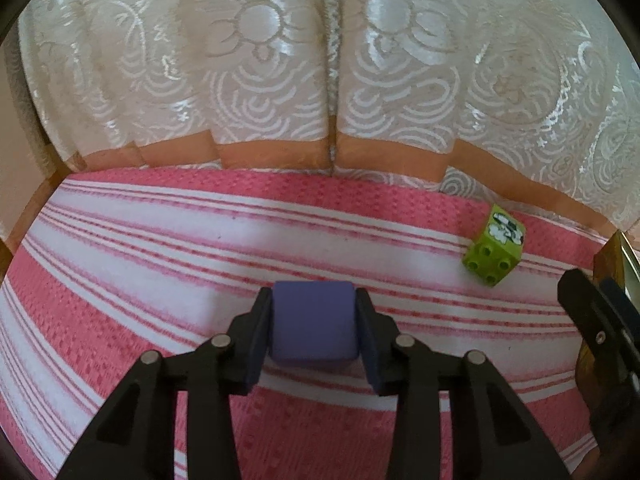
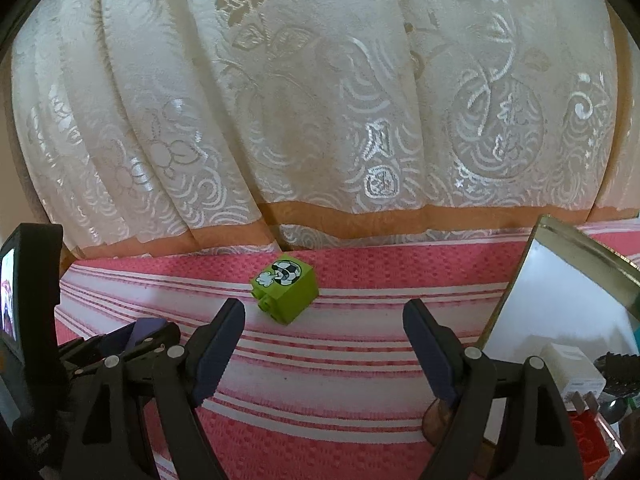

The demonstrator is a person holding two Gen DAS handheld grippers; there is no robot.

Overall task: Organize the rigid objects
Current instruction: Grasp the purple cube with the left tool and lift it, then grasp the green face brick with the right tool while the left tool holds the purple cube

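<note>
My left gripper [image 1: 314, 300] is shut on a purple-blue cube [image 1: 312, 324], held just above the pink-and-white striped cloth [image 1: 160, 264]. A green toy brick [image 1: 494, 246] with a football sticker lies tipped over at the far right of that view. In the right wrist view the same green brick [image 2: 285, 294] lies just ahead of my open, empty right gripper [image 2: 324, 312], a little left of centre. The left gripper with the cube [image 2: 148, 330] shows at the lower left there.
A metal-rimmed box [image 2: 576, 248] stands at the right, holding a white plug adapter [image 2: 572, 376], a red brick [image 2: 588, 440] and other small items. A cream patterned curtain [image 2: 320, 120] hangs behind the cloth. The right gripper's body [image 1: 596, 328] shows at the left view's right edge.
</note>
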